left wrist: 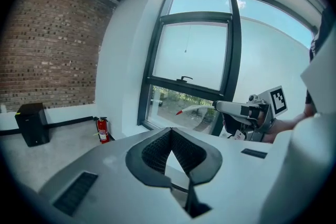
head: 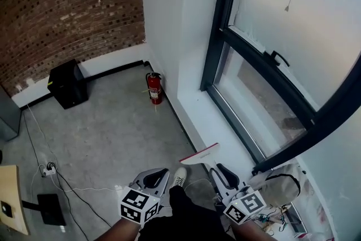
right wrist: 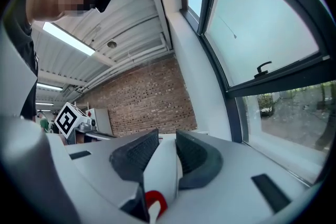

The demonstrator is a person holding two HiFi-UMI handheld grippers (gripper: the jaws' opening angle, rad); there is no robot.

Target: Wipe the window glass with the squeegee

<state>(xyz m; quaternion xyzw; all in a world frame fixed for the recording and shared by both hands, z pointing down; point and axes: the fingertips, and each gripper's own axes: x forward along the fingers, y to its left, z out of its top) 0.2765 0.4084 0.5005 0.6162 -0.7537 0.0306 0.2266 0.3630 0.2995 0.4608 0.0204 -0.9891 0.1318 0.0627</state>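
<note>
Right gripper (head: 219, 169) is clamped on the squeegee (head: 201, 154); its own view shows the two dark pads (right wrist: 197, 157) pressed on the white body of the tool, with a red part low between them. The blade, white with a red edge, sticks out ahead of the jaws, low down and just beside the white ledge (head: 208, 121) under the window; it looks clear of the window glass (head: 265, 101), though from above it is hard to tell whether it brushes the ledge. Left gripper (head: 158, 175) is carried level beside the right one, a little apart from it; its jaws meet at the tips and there is nothing between them, only a pale gap behind the pads. From the left gripper's view the squeegee shows side-on, pointing at the lower pane. Against the white wall stands a red fire extinguisher (head: 154, 88); further back a black box (head: 67, 83) sits at the foot of the brick wall (head: 67, 3).
</note>
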